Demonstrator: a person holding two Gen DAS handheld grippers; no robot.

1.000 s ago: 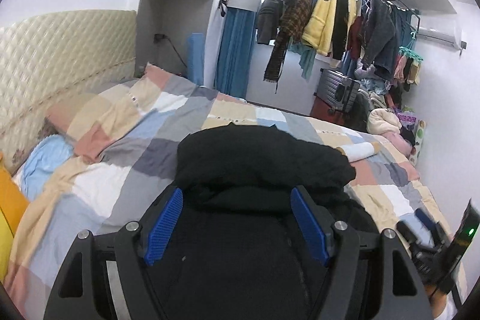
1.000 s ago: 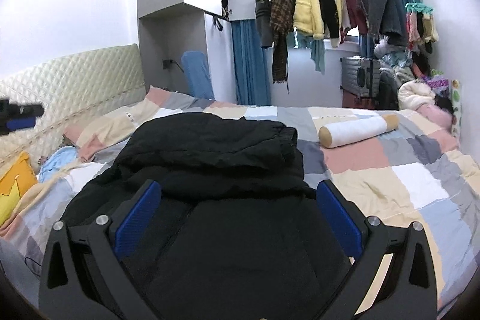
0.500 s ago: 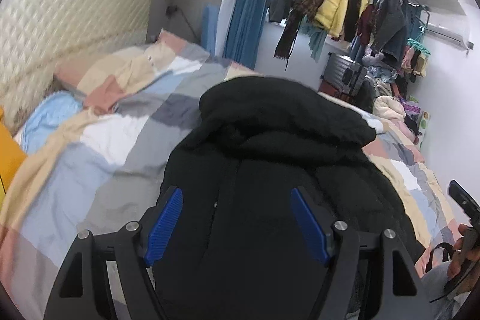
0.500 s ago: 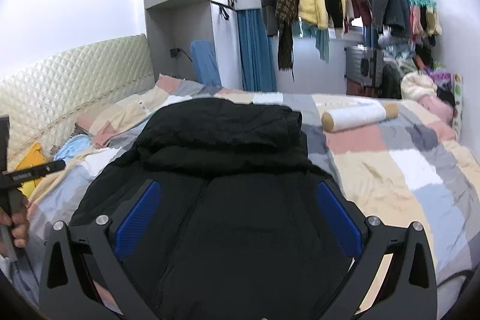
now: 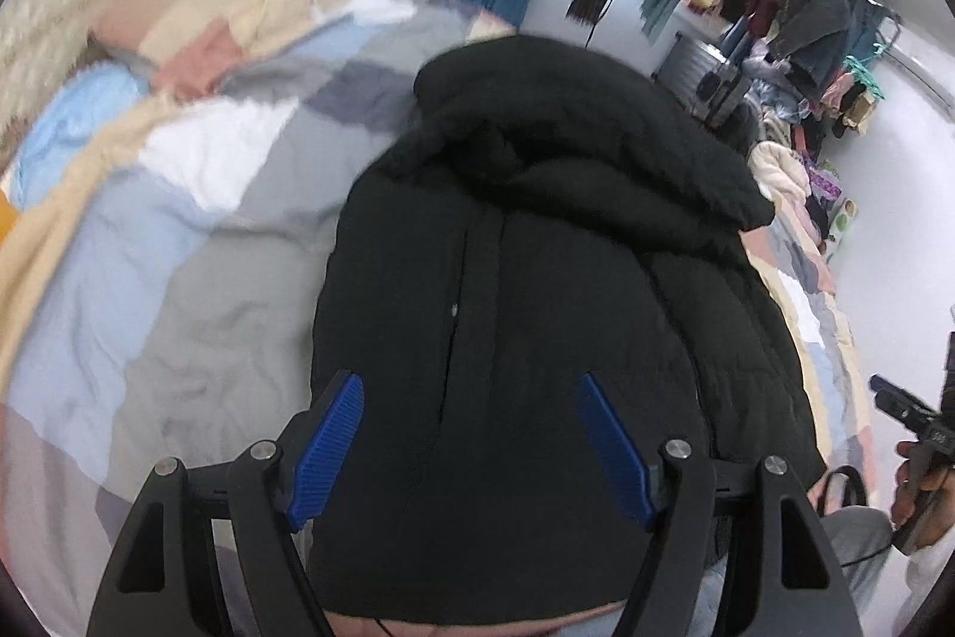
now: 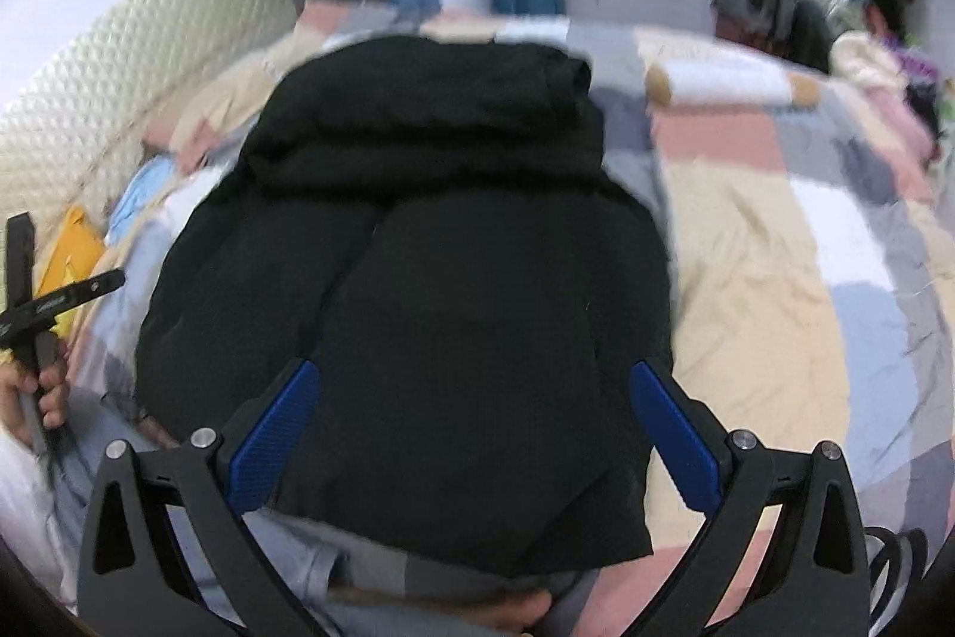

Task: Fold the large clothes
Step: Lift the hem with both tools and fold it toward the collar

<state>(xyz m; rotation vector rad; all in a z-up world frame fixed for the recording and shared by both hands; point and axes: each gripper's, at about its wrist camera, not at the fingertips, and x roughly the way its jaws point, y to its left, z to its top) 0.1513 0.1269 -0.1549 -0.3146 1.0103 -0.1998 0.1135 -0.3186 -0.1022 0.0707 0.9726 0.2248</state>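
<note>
Over the last second you have tipped both cameras downward and drawn closer, so the black jacket (image 5: 537, 308), lying on the bed (image 5: 197, 243) with sides folded in and hood at the far end, fills each view. Your left gripper (image 5: 471, 446) and right gripper (image 6: 474, 443) hover above its near hem, spread wide and empty, likely poised for the next fold.

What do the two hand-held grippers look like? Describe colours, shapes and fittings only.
Both look alike. The left hand-held gripper has a black frame with triangular cut-outs, round silver bolts and two blue ribbed pads. The right hand-held gripper has the same black frame, silver bolts and blue pads. The person's hand shows bare skin; no markings are readable.
</note>
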